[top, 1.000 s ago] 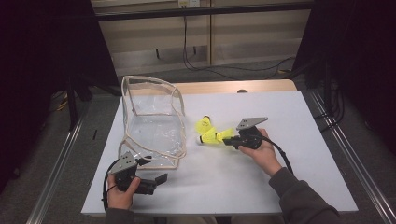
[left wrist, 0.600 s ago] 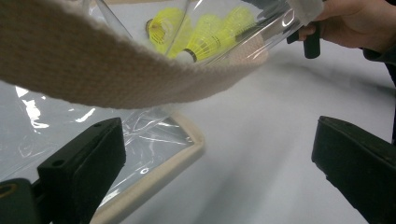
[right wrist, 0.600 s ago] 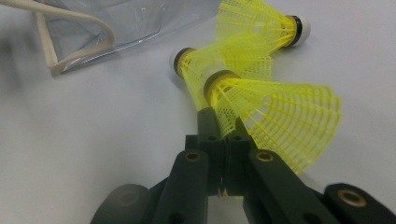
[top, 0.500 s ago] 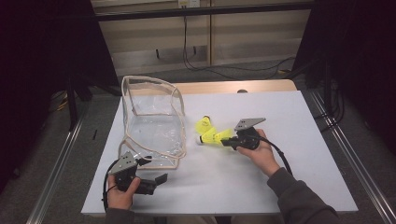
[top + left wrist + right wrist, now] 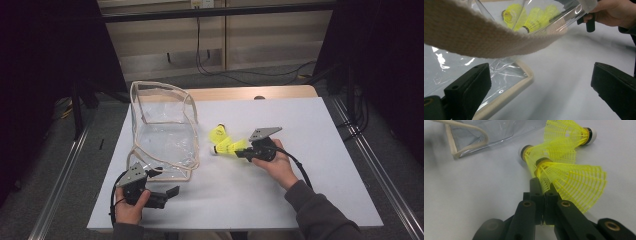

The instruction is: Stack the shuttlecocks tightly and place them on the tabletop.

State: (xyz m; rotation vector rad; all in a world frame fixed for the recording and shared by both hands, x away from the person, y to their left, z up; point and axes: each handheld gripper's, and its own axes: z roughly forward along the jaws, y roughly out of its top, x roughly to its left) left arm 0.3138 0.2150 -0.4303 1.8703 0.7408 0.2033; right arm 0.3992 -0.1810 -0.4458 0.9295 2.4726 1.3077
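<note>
right tongs clamped on yellow shuttlecock skirt | left tongs apart, lower left | keep grip gentle, aim for clear bag

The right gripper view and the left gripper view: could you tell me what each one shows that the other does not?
The right gripper view alone shows the right gripper shut on the mesh skirt of a yellow shuttlecock. The left gripper view alone shows the left gripper with jaws wide apart, a cloth strap crossing close above them, and the person's other hand. Both show the clear bag, the shuttlecocks and the white table.
</note>
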